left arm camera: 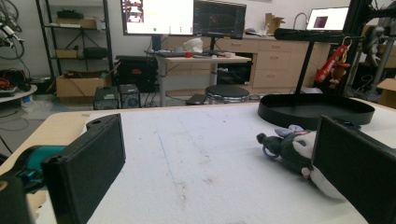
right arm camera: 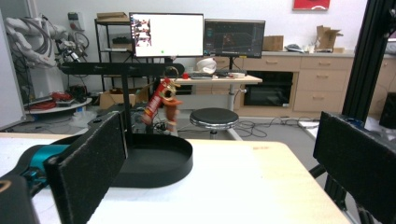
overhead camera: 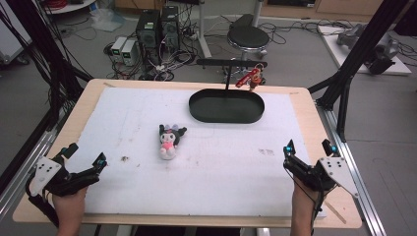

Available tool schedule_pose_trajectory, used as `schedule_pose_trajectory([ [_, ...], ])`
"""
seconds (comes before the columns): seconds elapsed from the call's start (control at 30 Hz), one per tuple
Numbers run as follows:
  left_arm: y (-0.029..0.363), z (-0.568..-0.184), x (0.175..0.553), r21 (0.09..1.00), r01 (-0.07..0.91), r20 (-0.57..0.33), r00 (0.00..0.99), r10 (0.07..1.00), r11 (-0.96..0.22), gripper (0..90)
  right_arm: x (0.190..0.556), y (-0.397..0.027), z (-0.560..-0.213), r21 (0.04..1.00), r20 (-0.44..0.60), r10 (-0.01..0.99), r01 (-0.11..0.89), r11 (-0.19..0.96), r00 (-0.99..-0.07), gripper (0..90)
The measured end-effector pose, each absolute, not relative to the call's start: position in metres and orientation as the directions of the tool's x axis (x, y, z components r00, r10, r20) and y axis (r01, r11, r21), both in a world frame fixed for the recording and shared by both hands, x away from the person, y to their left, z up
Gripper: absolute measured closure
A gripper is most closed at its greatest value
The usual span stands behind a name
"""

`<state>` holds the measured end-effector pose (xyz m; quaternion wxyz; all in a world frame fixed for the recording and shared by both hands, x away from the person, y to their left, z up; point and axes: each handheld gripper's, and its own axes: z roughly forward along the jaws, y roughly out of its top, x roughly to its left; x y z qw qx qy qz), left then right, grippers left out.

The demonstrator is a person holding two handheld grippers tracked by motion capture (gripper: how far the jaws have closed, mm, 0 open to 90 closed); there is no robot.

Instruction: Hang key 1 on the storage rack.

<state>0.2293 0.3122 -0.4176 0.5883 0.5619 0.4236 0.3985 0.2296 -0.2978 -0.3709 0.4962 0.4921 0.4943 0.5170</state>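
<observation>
A small plush doll (overhead camera: 169,139) with black hair and a pink body lies on the white mat, left of centre; the left gripper view shows the doll (left arm camera: 289,148) partly behind the right jaw. A black oval tray (overhead camera: 226,106) sits at the back, with a T-shaped stand (overhead camera: 228,69) rising from it. A red keychain charm (overhead camera: 249,77) hangs from the stand's bar, also seen as the charm (right arm camera: 161,102) in the right gripper view. My left gripper (overhead camera: 87,155) is open at the near left. My right gripper (overhead camera: 311,148) is open at the near right. Both hold nothing.
The white mat (overhead camera: 211,162) covers most of the wooden table (overhead camera: 93,88). Black frame posts (overhead camera: 344,83) stand at the right edge. Behind the table are a stool (overhead camera: 248,38), computer towers (overhead camera: 157,27) and cables on the floor.
</observation>
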Motion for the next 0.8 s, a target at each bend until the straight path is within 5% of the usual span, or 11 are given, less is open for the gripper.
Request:
schedule_pose_trajectory([
  [0.8,0.311,-0.418,0.229,0.998,0.017,-0.056,0.35,0.935,0.053,3.2,0.219,-0.308,-0.394,0.997,0.05,0.985,-0.044,-0.058,-0.167,1.9],
])
